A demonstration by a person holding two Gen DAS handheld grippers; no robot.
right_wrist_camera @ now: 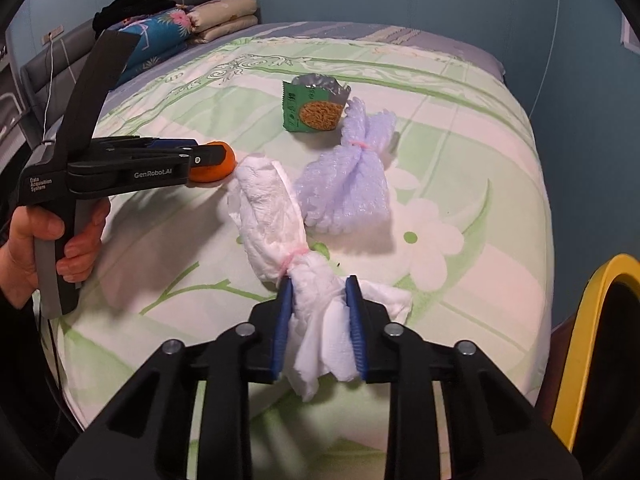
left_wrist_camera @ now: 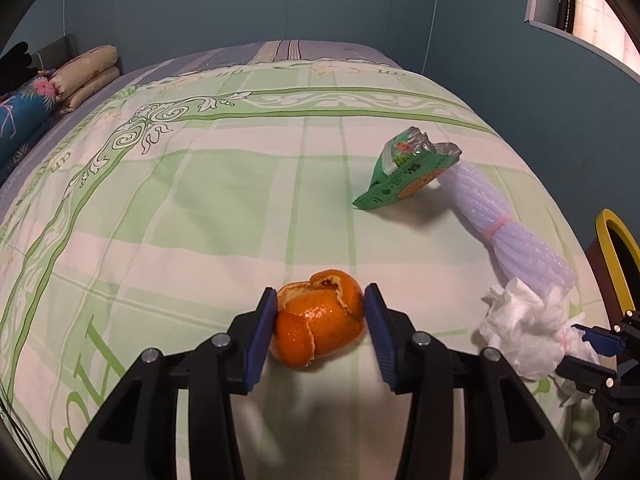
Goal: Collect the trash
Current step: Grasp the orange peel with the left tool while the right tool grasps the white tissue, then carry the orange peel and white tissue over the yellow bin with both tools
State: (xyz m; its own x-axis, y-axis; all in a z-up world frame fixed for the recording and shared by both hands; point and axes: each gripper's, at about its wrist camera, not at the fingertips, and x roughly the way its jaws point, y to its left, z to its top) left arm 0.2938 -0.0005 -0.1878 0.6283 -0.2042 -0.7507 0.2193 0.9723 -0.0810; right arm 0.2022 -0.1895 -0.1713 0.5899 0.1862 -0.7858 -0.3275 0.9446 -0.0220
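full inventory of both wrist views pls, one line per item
orange peel: 1, orange, on the bedspread between the left gripper's fingers
tissue bundle: 1, white, tied with a pink band, near bed edge, one end between the right gripper's fingers
foam netting: 1, pale lilac, pink band, beyond the tissue
snack packet: 1, green with silver top, opened, next to the netting
bedspread: 1, green and white floral, covers the bed
pillows: stacked, beige, at the headboard; a blue floral one beside them
bin rim: 1, yellow, right of the bed
left gripper: black, blue pads, closed on the peel
right gripper: black, blue pads, closed on the tissue
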